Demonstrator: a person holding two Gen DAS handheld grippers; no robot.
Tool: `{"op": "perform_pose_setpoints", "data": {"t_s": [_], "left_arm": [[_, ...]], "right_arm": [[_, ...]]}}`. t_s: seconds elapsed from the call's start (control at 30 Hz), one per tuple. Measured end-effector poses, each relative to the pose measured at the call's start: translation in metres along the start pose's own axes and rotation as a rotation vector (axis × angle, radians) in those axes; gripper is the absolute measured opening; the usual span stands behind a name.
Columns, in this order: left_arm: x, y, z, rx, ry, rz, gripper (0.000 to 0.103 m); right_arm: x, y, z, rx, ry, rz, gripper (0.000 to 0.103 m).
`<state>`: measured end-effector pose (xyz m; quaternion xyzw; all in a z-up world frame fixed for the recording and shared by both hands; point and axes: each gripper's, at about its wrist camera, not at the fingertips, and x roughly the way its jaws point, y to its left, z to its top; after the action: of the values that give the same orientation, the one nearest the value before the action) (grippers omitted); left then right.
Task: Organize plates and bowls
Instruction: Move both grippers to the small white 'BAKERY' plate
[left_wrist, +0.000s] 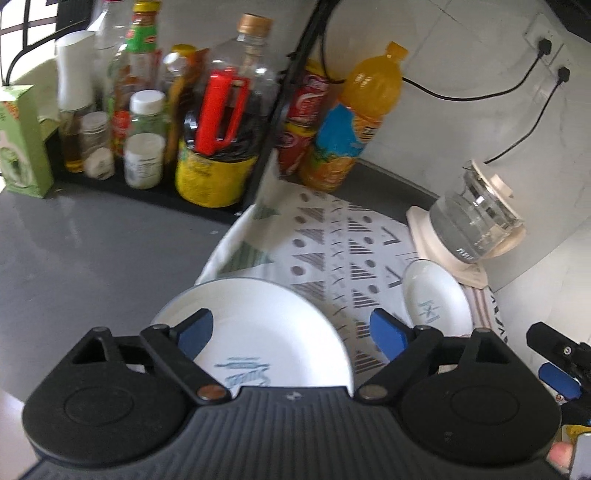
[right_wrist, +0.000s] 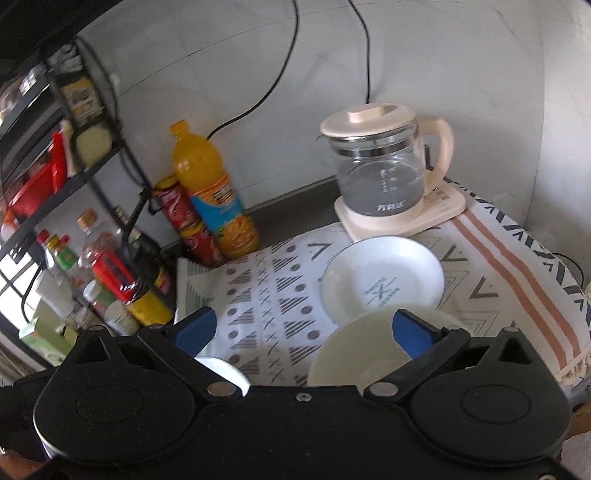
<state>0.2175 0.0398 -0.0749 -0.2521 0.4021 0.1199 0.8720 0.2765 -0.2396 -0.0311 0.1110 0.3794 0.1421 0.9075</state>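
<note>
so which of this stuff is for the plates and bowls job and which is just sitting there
For the job:
white plate
small white dish
pale bowl

Just lying about:
kettle
orange drink bottle
red cans
bottle rack
patterned cloth

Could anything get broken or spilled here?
Maybe. The white plate lies close to the glass kettle, so a careless reach with the right gripper might bump the kettle. The cream plate overlaps the white plate's edge, so it could chip it. The other plate sits at the patterned cloth's edge, and dragging the cloth could pull it.
</note>
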Motion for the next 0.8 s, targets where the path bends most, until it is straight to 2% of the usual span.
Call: {"op": "perform_pose_setpoints", "data": {"t_s": [0.4, 0.6, 0.8], "left_arm": [[0.025, -0.041, 0.022, 0.037, 0.023, -0.011, 0.090], [0.043, -0.058, 0.032, 0.031, 0.034, -0.012, 0.090], [0.062, -0.075, 0.035, 0.038, 0.054, -0.046, 0.090]], "right_arm": [[0.029, -0.028, 0.044, 0.028, 0.008, 0.000, 0.103], [0.050, -0.047, 0.057, 0.066, 0.057, -0.007, 0.102], [0.075, -0.071, 0.064, 0.112, 0.131, -0.021, 0.099]]}}
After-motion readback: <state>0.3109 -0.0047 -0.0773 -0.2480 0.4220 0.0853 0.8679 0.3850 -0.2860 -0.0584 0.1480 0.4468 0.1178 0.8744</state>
